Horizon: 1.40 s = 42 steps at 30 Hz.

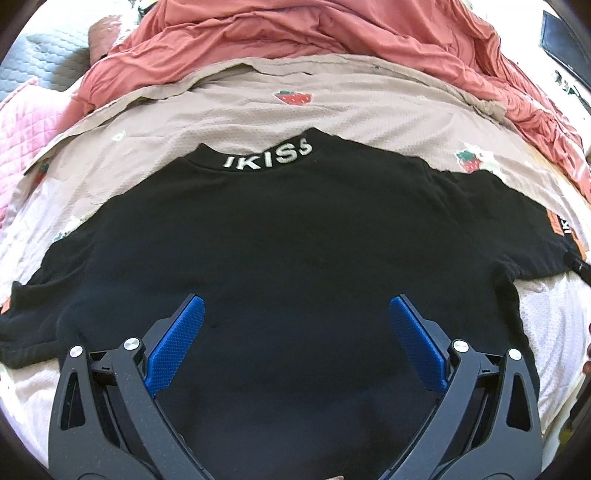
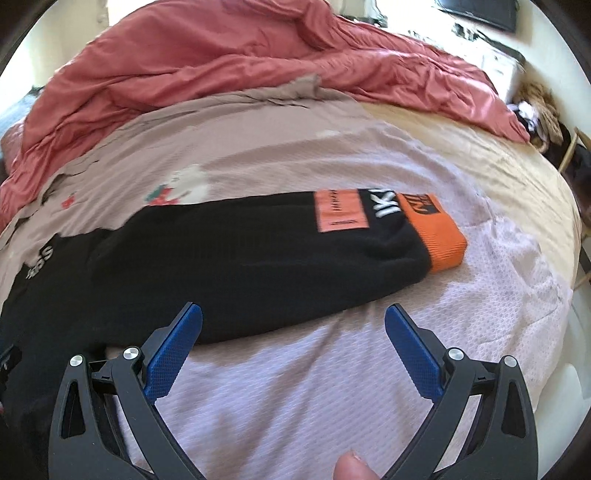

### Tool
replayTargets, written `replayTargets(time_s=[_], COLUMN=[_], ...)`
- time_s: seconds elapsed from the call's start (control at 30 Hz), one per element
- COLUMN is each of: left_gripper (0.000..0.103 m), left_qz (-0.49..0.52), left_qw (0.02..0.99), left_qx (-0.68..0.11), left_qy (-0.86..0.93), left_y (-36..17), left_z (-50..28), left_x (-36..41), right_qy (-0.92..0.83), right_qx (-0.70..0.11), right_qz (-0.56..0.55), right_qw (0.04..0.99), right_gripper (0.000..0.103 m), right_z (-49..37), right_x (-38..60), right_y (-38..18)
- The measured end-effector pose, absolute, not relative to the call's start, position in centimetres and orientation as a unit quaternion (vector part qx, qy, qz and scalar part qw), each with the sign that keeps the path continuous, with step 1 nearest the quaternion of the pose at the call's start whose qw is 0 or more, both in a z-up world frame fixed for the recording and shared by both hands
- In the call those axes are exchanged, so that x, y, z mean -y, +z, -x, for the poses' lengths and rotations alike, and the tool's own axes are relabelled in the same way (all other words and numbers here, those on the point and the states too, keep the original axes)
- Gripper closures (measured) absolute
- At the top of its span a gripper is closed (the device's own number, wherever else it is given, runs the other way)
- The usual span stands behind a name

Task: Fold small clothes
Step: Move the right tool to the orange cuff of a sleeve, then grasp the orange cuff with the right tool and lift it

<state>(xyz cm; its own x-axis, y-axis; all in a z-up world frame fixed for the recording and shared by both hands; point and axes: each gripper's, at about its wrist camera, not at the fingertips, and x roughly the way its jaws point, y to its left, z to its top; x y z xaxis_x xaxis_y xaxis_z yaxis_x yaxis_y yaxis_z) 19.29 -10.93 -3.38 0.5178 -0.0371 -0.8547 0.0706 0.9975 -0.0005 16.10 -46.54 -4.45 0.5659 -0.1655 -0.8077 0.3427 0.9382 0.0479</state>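
- Shirt (image 1: pixel 295 240): black, spread flat on sheet (image 1: pixel 332 110), collar at 12 o'clock in left view, hem toward cam. White "IKISS" lettering (image 1: pixel 267 157) on collar band.
- Left gripper (image 1: pixel 295 314): jaws wide apart, released, nothing between pads. Hovers over lower mid body of shirt; contact w/ fabric cannot be told.
- Left pads (image 1: pixel 177 343): blue, textured; one at 8 o'clock, other at 4 o'clock of frame ctr.
- Sleeves, left view: one runs to 9 o'clock edge, other to 3 o'clock edge w/ orange patch (image 1: pixel 554 225) near its end.
- Right gripper (image 2: pixel 293 321): jaws wide apart, released, holding nothing. Sits at edge of sleeve (image 2: pixel 258 258); left finger overlaps black fabric, right finger over bare sheet (image 2: pixel 332 387).
- Sleeve, right view: lies flat, runs from 9 o'clock toward 2 o'clock. Ends in orange cuff (image 2: pixel 439 236). Salmon label (image 2: pixel 341 210) and white letters just inboard of cuff.
- Collar lettering (image 2: pixel 40 264) visible at 9 o'clock in right view, partly cut off.
- Sheet: pale, waffle-textured, strawberry print (image 1: pixel 293 98) at 12 o'clock beyond collar.
- Blanket (image 1: pixel 295 33): red-pink, bunched, at 12 o'clock behind sheet in both views.
- Thumb tip (image 2: pixel 352 467) at 6 o'clock in right view, at frame bottom.
- Dark screen (image 2: pixel 480 11) at 1 o'clock, far bkgd, right view.
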Motion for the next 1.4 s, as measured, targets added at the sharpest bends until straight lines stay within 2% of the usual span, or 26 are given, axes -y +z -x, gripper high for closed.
replayTargets(time_s=[0.27, 0.57, 0.6, 0.63, 0.73, 0.77, 0.8, 0.83, 1.0, 1.4], left_gripper=[0.009, 0.009, 0.009, 0.009, 0.009, 0.009, 0.009, 0.009, 0.009, 0.009], left_qz=[-0.025, -0.03, -0.03, -0.029, -0.028, -0.027, -0.026, -0.025, -0.005, 0.051], left_qw=[0.862, 0.871, 0.873, 0.873, 0.876, 0.876, 0.876, 0.877, 0.879, 0.901], left_qx=[-0.505, -0.488, -0.486, -0.484, -0.48, -0.479, -0.479, -0.479, -0.474, -0.432], left_qy=[-0.04, -0.04, -0.041, -0.041, -0.043, -0.044, -0.045, -0.046, -0.053, -0.009], left_y=[-6.0, -7.0, -7.0, -7.1, -7.1, -7.1, -7.1, -7.0, -6.6, -3.0], left_z=[-18.9, -18.1, -18.1, -18.1, -17.9, -17.9, -17.8, -17.8, -17.7, -17.5], left_x=[12.0, 12.1, 12.0, 12.0, 11.9, 11.9, 11.9, 11.9, 11.2, 5.4], right_qy=[-0.191, -0.198, -0.199, -0.199, -0.2, -0.2, -0.2, -0.193, -0.158, 0.02], right_qx=[-0.454, -0.448, -0.445, -0.439, -0.426, -0.42, -0.414, -0.409, -0.385, -0.312], right_qz=[-0.154, -0.203, -0.204, -0.205, -0.204, -0.208, -0.212, -0.217, -0.21, -0.161], right_qw=[0.857, 0.848, 0.849, 0.852, 0.858, 0.861, 0.862, 0.865, 0.885, 0.936], right_gripper=[0.004, 0.004, 0.009, 0.027, 0.06, 0.066, 0.078, 0.081, 0.088, 0.089], right_z=[-16.9, -18.9, -19.0, -19.3, -19.8, -19.8, -19.8, -19.9, -19.6, -20.0], right_x=[51.9, 54.5, 54.5, 54.5, 54.8, 55.0, 55.3, 55.4, 55.0, 43.2], right_y=[-5.9, -7.2, -7.1, -6.9, -6.2, -6.0, -5.8, -5.6, -4.2, 3.5])
